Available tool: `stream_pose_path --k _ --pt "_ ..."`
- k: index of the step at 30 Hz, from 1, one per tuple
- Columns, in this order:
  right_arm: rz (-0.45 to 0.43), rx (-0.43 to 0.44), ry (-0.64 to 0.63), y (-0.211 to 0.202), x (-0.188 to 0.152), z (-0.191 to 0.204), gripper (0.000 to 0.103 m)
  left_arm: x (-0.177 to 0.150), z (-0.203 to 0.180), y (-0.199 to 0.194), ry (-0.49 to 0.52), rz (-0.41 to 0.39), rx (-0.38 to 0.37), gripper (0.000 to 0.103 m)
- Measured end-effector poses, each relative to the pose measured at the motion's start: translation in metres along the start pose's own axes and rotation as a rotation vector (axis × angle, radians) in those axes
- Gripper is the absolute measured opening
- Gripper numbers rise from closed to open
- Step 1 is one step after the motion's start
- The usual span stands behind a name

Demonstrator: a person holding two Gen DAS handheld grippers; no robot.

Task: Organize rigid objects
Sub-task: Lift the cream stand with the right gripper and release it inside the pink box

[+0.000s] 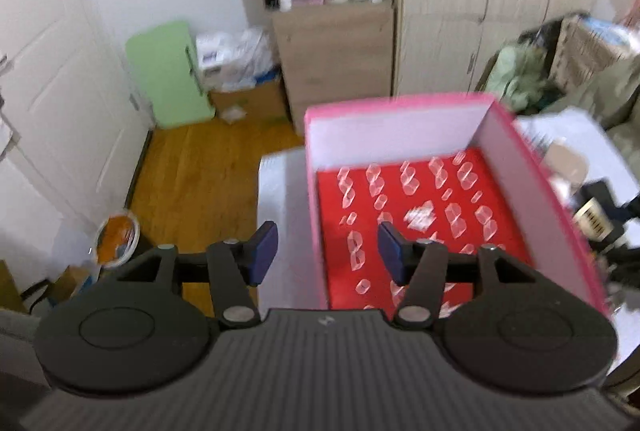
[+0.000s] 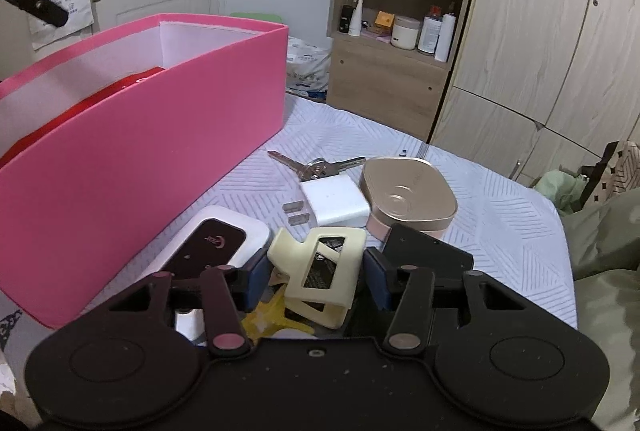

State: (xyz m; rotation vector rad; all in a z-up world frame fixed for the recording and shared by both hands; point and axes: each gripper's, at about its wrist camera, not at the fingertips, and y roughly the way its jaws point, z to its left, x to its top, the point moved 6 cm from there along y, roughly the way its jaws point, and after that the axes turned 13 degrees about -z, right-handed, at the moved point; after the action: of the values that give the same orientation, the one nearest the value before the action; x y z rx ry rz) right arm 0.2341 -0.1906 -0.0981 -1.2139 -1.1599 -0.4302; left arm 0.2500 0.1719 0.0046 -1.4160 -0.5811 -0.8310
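Note:
In the left wrist view my left gripper [image 1: 327, 256] hangs open over the left wall of a pink box [image 1: 400, 103]. Nothing is between its blue pads [image 1: 262, 255]. The box has a red patterned floor [image 1: 504, 235], and a small blurred white thing [image 1: 420, 215] lies on it. In the right wrist view my right gripper [image 2: 316, 279] is shut on a tilted cream-cased object [image 2: 320, 271], a pad touching each side. Around it on the white quilt [image 2: 500, 231] lie a white-and-black pocket device [image 2: 216, 243], a white charger [image 2: 336, 201], keys [image 2: 316, 165], a gold rounded case [image 2: 408, 195] and a flat black item [image 2: 432, 251].
The pink box [image 2: 160, 135] stands left of the pile. A yellow thing [image 2: 272, 315] lies under the cream object. Olive bedding [image 2: 600, 271] bunches at the right. Beyond the bed are a shelf unit [image 2: 400, 11], wardrobes [image 2: 540, 51] and a wooden floor [image 1: 200, 183].

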Motion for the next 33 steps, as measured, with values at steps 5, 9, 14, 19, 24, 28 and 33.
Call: stream_pose_path --k 5,9,14,19,24,28,33 --pt "-0.023 0.015 0.068 -0.004 0.005 -0.007 0.055 -0.027 0.015 0.044 -0.058 0.12 0.033 0.052" --pt "-0.038 0.007 0.094 -0.006 0.008 -0.011 0.055 -0.042 0.011 0.06 -0.064 0.151 -0.014 0.023" --pt "-0.076 0.019 0.116 -0.017 0.023 -0.013 0.055 -0.048 -0.002 0.056 -0.024 0.127 -0.03 0.011" --pt "-0.129 0.083 0.136 -0.028 0.055 -0.004 0.055 -0.051 -0.002 0.06 -0.05 0.168 -0.029 0.01" --pt "-0.171 0.218 0.149 -0.035 0.103 0.017 0.055 -0.051 -0.005 0.061 -0.043 0.178 -0.009 0.008" --pt "-0.109 0.384 0.144 -0.016 0.138 0.056 0.056 -0.051 -0.003 0.061 -0.062 0.182 -0.008 0.007" --pt "0.09 0.547 0.102 0.04 0.155 0.112 0.056 -0.051 -0.003 0.064 -0.057 0.191 -0.007 0.007"
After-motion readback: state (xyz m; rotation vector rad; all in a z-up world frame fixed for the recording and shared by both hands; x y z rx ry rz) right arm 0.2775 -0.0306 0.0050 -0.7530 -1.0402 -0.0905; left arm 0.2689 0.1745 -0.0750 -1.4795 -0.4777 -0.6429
